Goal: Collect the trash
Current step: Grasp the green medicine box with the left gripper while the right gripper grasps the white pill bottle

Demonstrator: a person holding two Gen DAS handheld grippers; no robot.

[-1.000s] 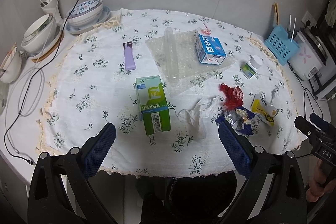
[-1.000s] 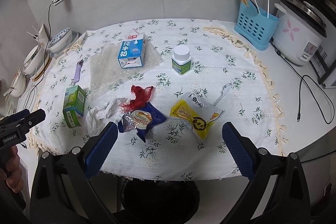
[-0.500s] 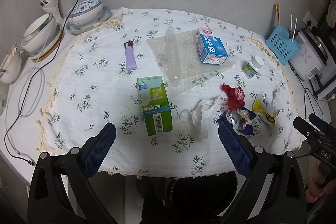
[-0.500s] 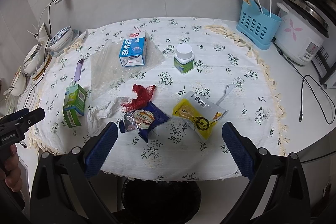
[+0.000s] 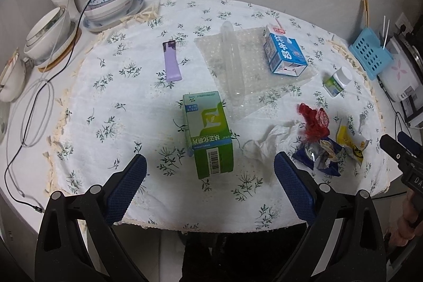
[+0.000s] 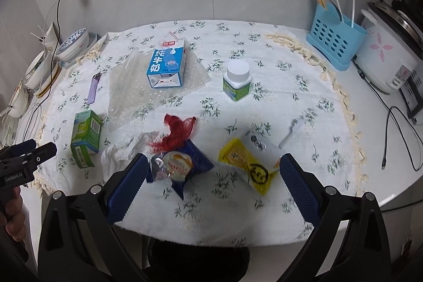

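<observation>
Trash lies on a floral tablecloth. My left gripper is open, just short of a green box lying flat. A crumpled tissue lies right of the box. My right gripper is open over the near edge, its fingers flanking a blue wrapper and a yellow wrapper. A red net, a blue milk carton on bubble wrap, a white-capped bottle and a purple tube lie farther back. A dark bin sits below the table edge.
Stacked bowls and cables are at the left. A blue utensil caddy and a rice cooker stand at the right. A plastic spoon lies near the yellow wrapper.
Both grippers have moved forward and closer to the table, so the trash looks larger. Nothing on the table has moved.
</observation>
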